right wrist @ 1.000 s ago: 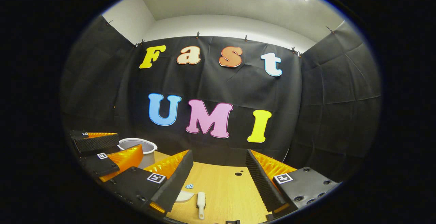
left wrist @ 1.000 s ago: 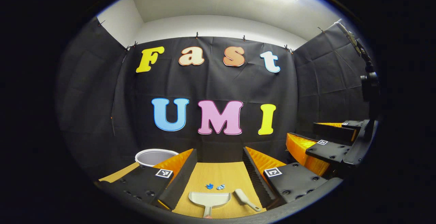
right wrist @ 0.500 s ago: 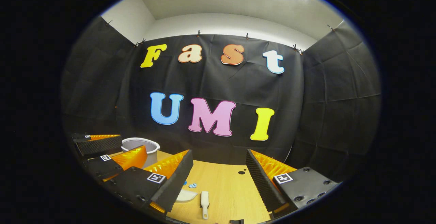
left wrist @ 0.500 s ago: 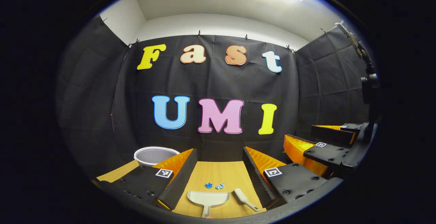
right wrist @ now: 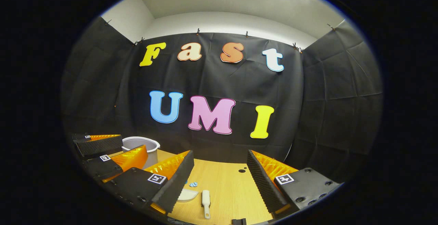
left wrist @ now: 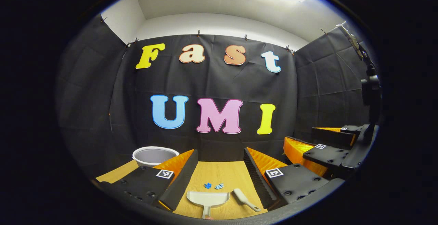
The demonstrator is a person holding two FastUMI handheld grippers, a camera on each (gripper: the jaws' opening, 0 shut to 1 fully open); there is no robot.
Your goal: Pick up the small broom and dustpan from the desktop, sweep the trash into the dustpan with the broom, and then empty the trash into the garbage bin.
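Left gripper view has my left tongs (left wrist: 219,170) spread wide above the bench (left wrist: 222,173), gripping nothing. Framed between the two fingers lie the dustpan (left wrist: 208,199), its handle toward me, the small broom (left wrist: 245,200) just to its right and apart from it, and two bits of blue trash (left wrist: 213,186) just beyond the pan's mouth. The garbage bin (left wrist: 153,155) stands farther back on the left, near the booth's cloth wall. My right tongs (left wrist: 325,149) show off to the right, well clear of everything.

Over the last second little has shifted: the pan and broom sit slightly lower between my left fingers than they did, and the view has tipped a touch, so I judge I am easing in rather than committing.

Right gripper view tells more. My right tongs (right wrist: 220,180) are open and empty too, and the broom (right wrist: 205,201) has drifted from their left side toward the middle of the gap, handle pointing at me. The dustpan (right wrist: 187,195) peeks out beside my left finger of that pair, trash (right wrist: 193,184) just past it, bin (right wrist: 141,146) behind the left tongs (right wrist: 113,149).

So I read this as lining up: right on the broom, left on the pan, neither picked up yet.
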